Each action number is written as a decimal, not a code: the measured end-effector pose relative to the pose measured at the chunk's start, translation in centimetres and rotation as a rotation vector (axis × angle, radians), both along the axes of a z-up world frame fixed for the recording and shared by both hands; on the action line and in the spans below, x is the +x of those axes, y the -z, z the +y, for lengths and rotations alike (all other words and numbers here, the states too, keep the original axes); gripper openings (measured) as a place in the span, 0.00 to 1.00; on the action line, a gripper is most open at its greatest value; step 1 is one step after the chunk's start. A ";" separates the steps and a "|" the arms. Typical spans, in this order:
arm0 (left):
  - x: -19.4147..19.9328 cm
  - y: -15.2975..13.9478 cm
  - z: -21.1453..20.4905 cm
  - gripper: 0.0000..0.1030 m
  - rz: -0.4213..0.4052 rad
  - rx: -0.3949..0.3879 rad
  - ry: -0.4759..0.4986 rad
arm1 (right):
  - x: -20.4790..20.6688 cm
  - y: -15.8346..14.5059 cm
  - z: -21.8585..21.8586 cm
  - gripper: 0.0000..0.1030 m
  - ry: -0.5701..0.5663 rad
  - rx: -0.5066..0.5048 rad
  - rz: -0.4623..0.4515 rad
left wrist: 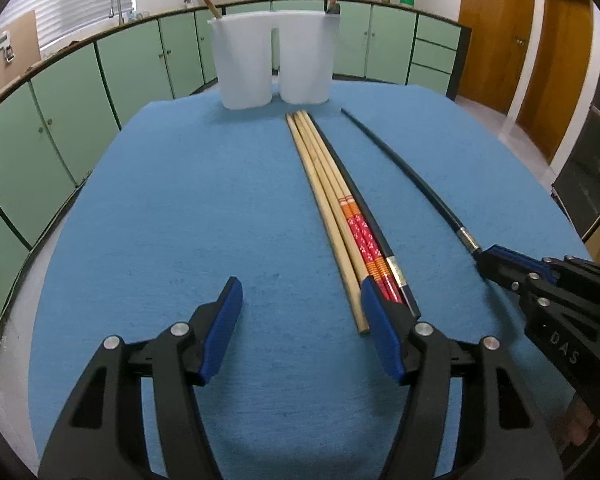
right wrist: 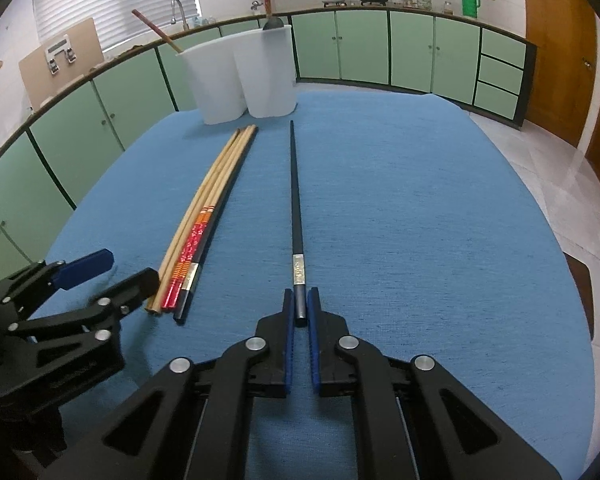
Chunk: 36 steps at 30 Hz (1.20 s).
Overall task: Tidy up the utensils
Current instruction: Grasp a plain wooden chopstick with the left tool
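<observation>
A single black chopstick (right wrist: 296, 216) lies on the blue cloth (right wrist: 420, 240) of the bench, its tip pointing far toward the holder and its thick near end, just below a silver band, clamped between the blue pads of the right gripper (right wrist: 299, 312), whose jaws are drawn narrow onto it. In the left wrist view the same chopstick (left wrist: 404, 172) runs diagonally to the right gripper (left wrist: 484, 258) at the right edge.

Left of it, well apart, lies a bundle of chopsticks (right wrist: 204, 220): plain wooden ones on the left, red-and-orange patterned ones in the middle, a second black one on the right, all side by side and touching. The left gripper (left wrist: 302, 312) hangs above the near end of this bundle (left wrist: 340, 216) with its jaws wide and nothing between the pads; its right pad overlaps the patterned ends in the picture, though contact cannot be told.

At the far edge of the cloth stands a white two-compartment holder (left wrist: 274, 60), one patterned chopstick leaning in each compartment. Green cabinets (left wrist: 148, 60) curve behind.
</observation>
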<state>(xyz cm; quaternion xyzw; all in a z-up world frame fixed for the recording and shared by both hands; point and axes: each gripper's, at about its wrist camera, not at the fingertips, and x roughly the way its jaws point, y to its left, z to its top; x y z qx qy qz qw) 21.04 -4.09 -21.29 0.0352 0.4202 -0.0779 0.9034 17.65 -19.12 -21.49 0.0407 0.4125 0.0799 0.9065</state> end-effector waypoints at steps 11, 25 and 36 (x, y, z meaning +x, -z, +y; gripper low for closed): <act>0.3 0.2 2.6 0.42 0.015 -0.011 -0.113 | -0.1 0.0 -0.1 0.09 -0.034 -0.002 -0.001; -0.9 0.1 0.2 0.46 0.011 -0.064 0.035 | -0.3 0.2 -0.7 0.17 -0.023 0.027 0.000; -0.7 0.2 2.4 0.50 0.006 -0.039 -0.103 | -0.5 0.0 -1.0 0.28 -0.045 0.036 -0.008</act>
